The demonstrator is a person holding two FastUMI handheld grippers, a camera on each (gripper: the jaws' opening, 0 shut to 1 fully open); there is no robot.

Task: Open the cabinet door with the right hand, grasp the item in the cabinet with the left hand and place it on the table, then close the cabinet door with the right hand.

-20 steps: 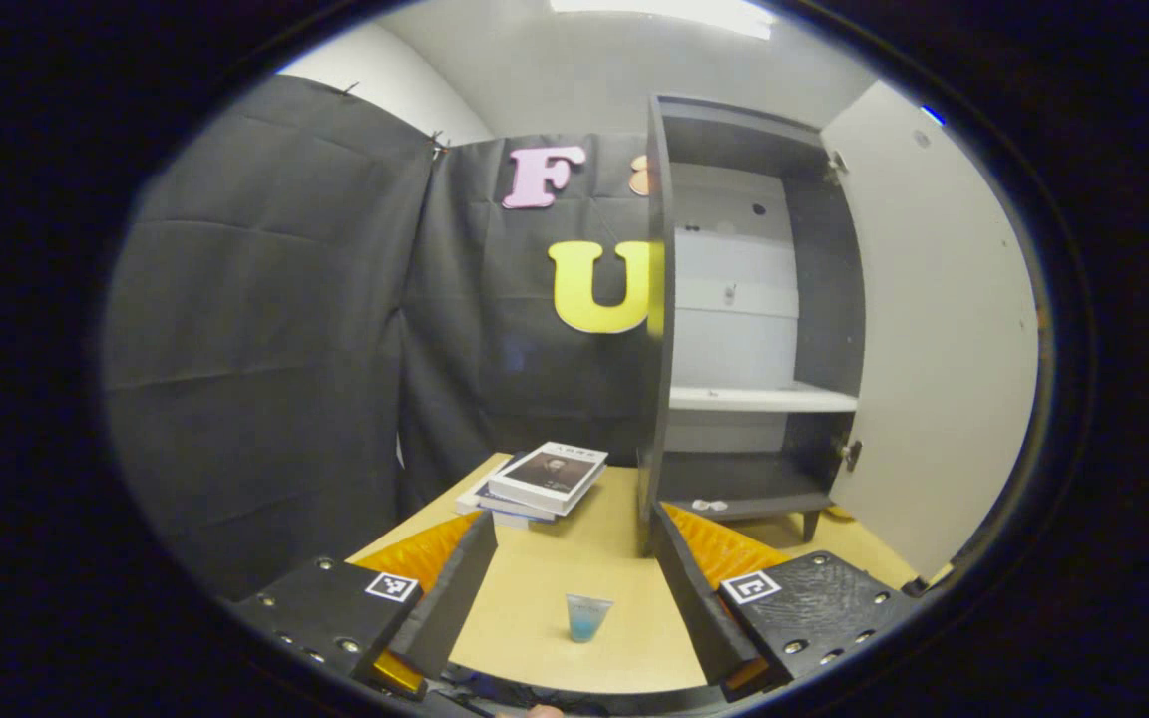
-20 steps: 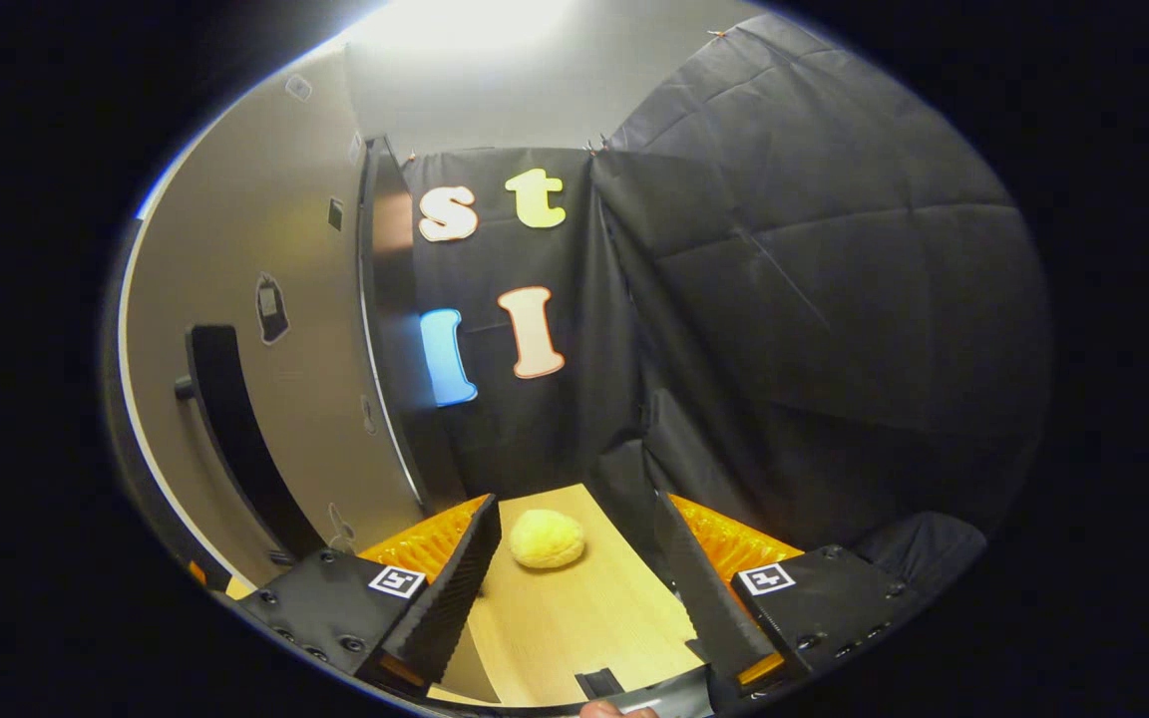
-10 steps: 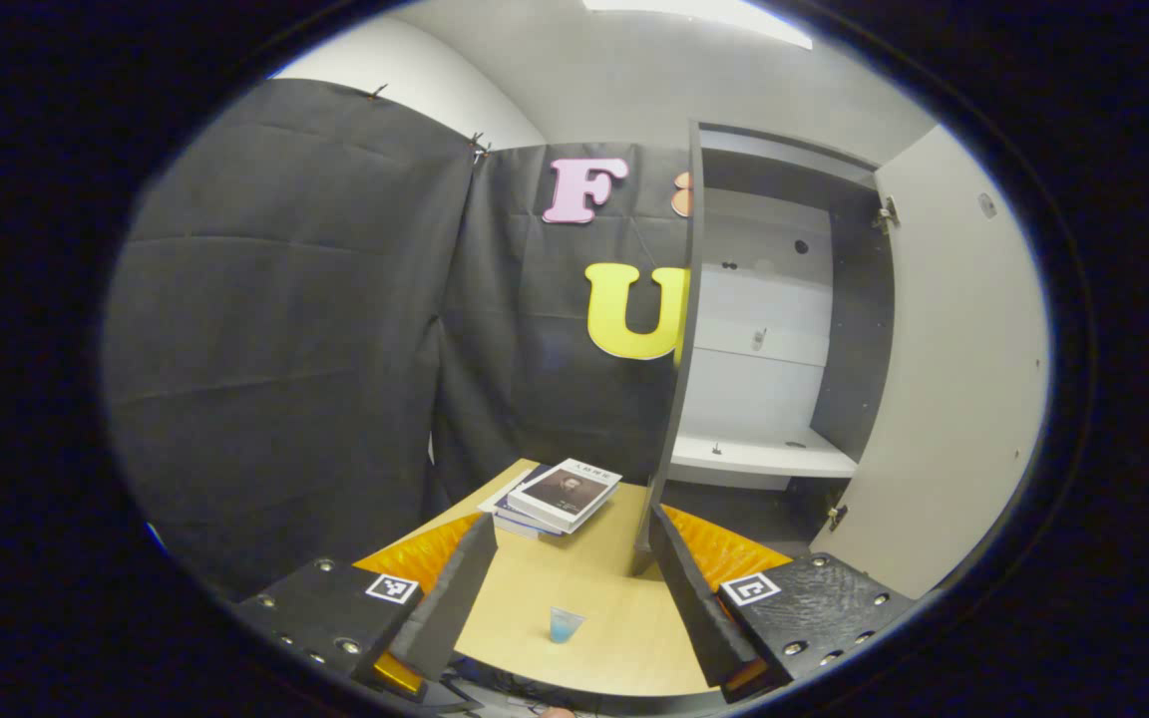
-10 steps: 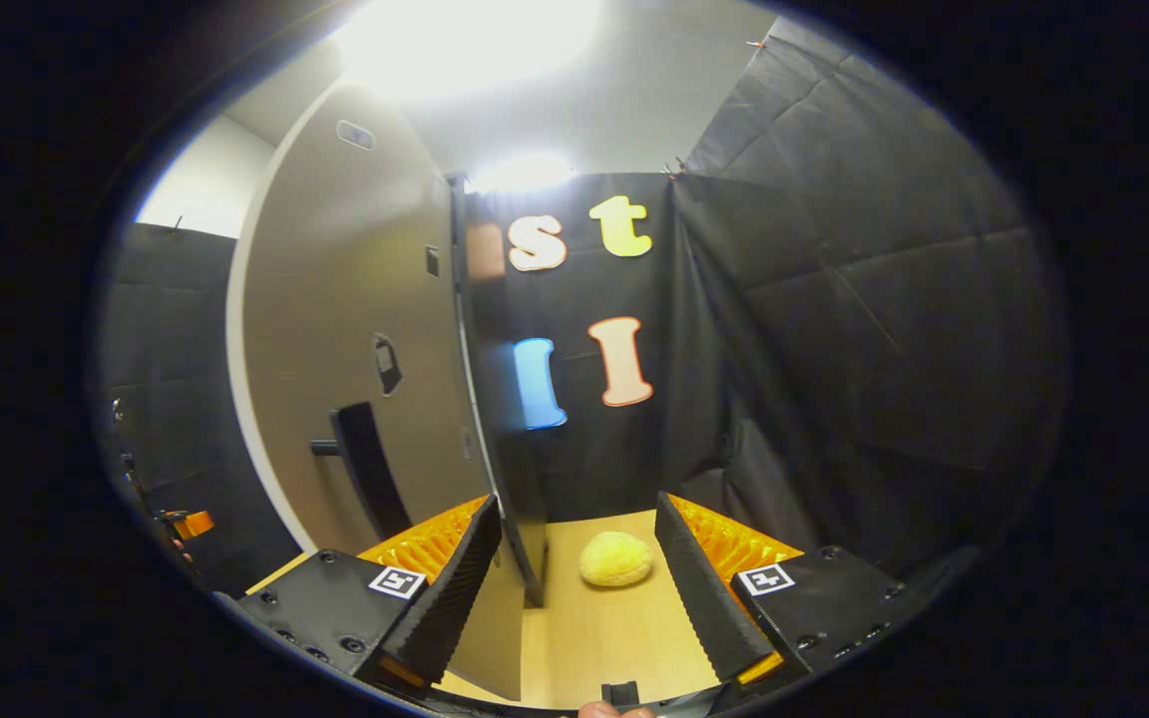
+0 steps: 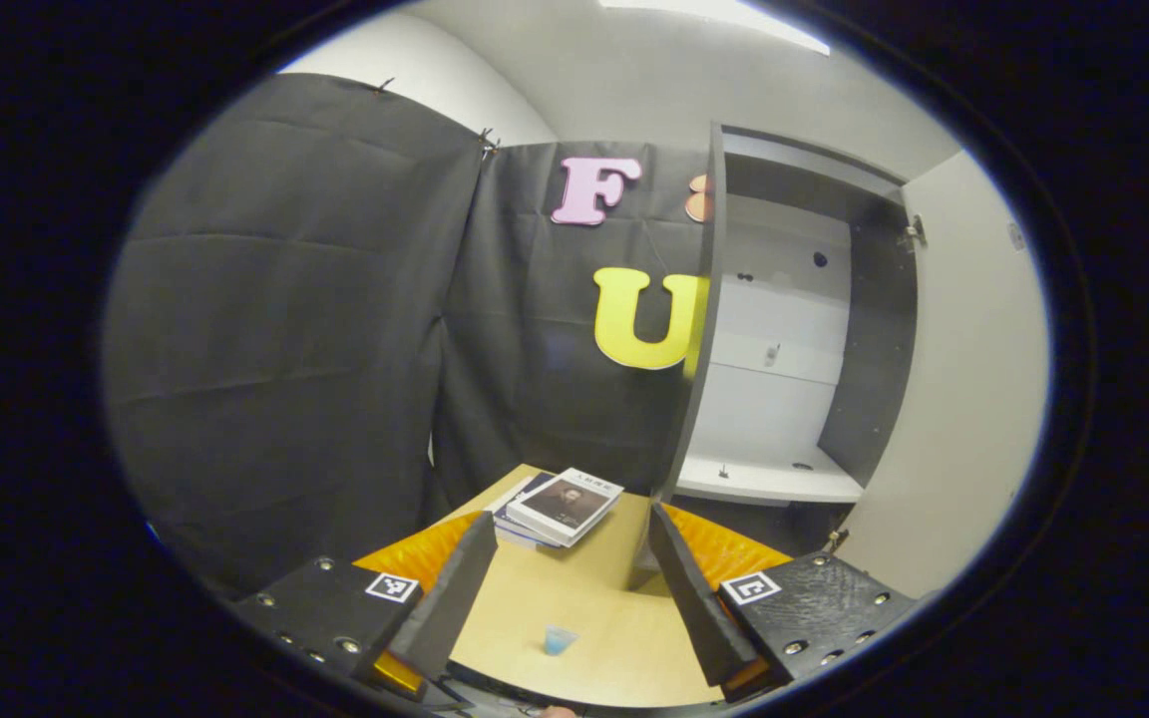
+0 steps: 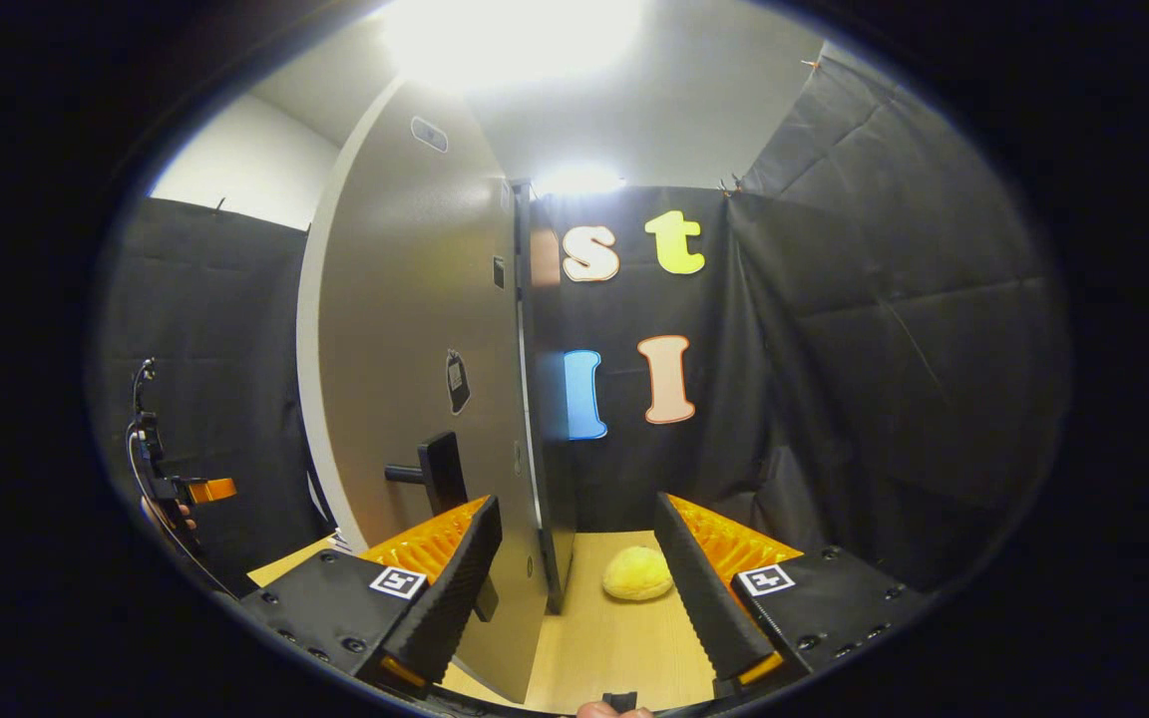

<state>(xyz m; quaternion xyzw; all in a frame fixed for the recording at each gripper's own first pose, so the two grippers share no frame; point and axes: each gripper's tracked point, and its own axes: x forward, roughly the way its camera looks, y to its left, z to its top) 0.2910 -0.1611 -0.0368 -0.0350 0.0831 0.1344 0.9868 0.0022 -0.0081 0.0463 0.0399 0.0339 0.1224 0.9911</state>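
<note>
A small translucent blue cup (image 5: pixel 561 640) stands on the wooden table (image 5: pixel 606 608), low between the fingers of my left gripper (image 5: pixel 571 517), which is open and holds nothing. The dark cabinet (image 5: pixel 869 329) stands at the right with its door (image 5: pixel 963 399) swung wide and a white shelf (image 5: pixel 769 486) inside. In the right gripper view I see the door's outer face (image 6: pixel 410 329) with its black handle (image 6: pixel 438 469) just beyond the left finger (image 6: pixel 450 588). My right gripper (image 6: pixel 576 504) is open, close to the door's edge and touching nothing.
A stack of books (image 5: pixel 557 507) lies on the table's far left part. A yellow round lump (image 6: pixel 637 575) sits on the table to the right of the cabinet's side (image 6: pixel 550 469). The left gripper, held by a hand (image 6: pixel 172 491), shows far left.
My left gripper has drawn back and risen from the cup, which looks smaller and lower. My right gripper has swung left round the door, bringing its outer face and handle nearer.
</note>
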